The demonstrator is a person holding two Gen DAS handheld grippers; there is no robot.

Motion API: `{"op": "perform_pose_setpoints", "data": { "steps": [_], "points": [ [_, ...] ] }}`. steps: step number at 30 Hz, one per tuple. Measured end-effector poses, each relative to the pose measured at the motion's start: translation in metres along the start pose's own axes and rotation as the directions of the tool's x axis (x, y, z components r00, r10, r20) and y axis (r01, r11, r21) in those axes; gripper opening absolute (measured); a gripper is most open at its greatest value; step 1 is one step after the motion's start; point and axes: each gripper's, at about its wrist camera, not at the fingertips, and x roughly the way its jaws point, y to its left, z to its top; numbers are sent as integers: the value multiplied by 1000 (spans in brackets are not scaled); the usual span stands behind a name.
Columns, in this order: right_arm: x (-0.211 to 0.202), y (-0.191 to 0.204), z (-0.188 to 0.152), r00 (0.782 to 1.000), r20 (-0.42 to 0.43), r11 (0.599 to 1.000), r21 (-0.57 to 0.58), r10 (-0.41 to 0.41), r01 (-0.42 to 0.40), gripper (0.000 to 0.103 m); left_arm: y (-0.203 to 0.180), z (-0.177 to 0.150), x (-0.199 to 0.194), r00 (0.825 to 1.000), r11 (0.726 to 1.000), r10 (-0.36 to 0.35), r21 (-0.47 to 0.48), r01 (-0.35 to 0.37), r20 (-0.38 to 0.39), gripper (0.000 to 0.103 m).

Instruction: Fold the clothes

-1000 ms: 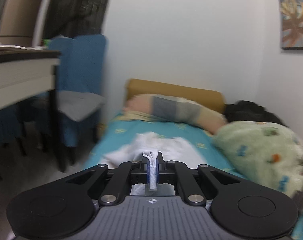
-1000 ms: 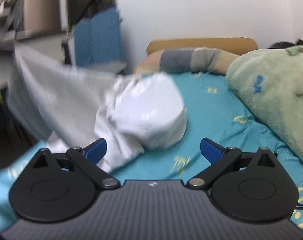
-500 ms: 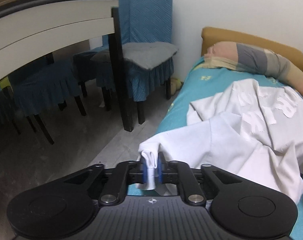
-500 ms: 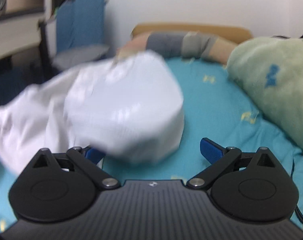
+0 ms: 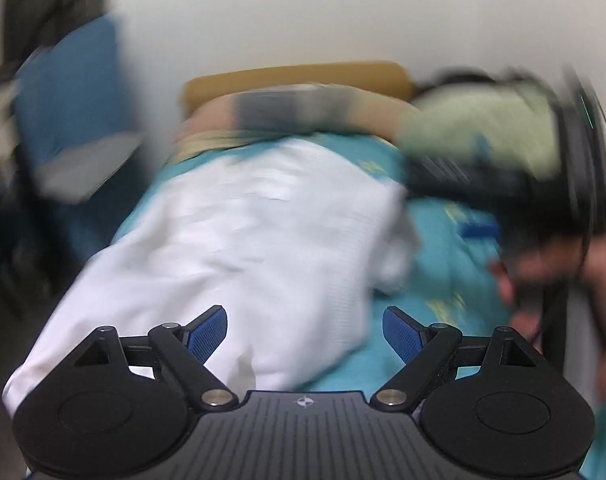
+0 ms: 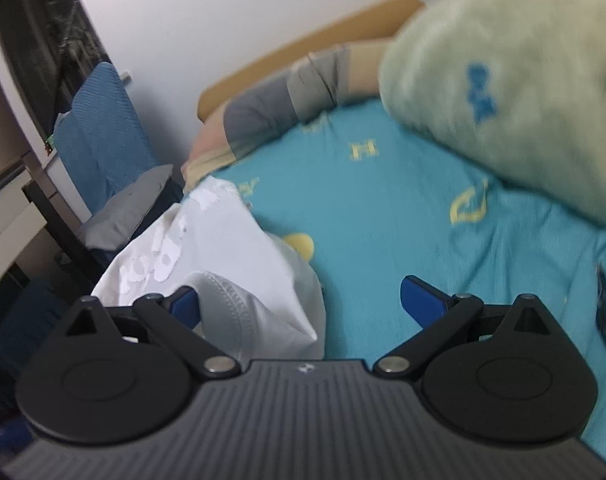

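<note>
While left view is motion-blurred, left gripper (image 5: 305, 330) reads clearly: jaws spread wide, nothing between them, white shirt (image 5: 247, 248) spread on teal bedsheet (image 5: 443, 272) just ahead. Right gripper (image 6: 299, 306) also wide apart, holding nothing; shirt hem bunched against its left finger (image 6: 185, 306), no pinch. Shirt lies along bed's left edge, near blue chair (image 6: 103, 136). Striped pillow (image 6: 279, 100) at headboard, green blanket (image 6: 515, 92) at right.
</note>
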Motion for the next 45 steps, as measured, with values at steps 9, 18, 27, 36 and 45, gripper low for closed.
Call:
{"op": "perform_pose_setpoints", "data": {
  "steps": [9, 18, 27, 36, 45],
  "points": [
    [9, -17, 0, 998, -48, 999, 28, -40, 41, 102, -5, -1, 54, 926, 929, 371, -24, -370, 64, 69],
    [-1, 38, -15, 994, -7, 952, -290, -108, 102, 102, 36, 25, -51, 795, 830, 548, -288, -479, 259, 73],
    [-172, 76, 28, 880, 468, 912, -323, -80, 254, 102, 50, 34, -208, 709, 823, 555, -415, -388, 436, 82],
    [-225, 77, -8, 872, 478, 838, -431, -103, 335, 103, 57, -18, -227, 869, 835, 489, -328, -442, 73, 96],
    [-310, 121, 34, 814, 580, 834, -439, -21, 335, 103, 63, 25, -316, 789, 758, 580, -490, -431, 204, 98]
  ]
}}
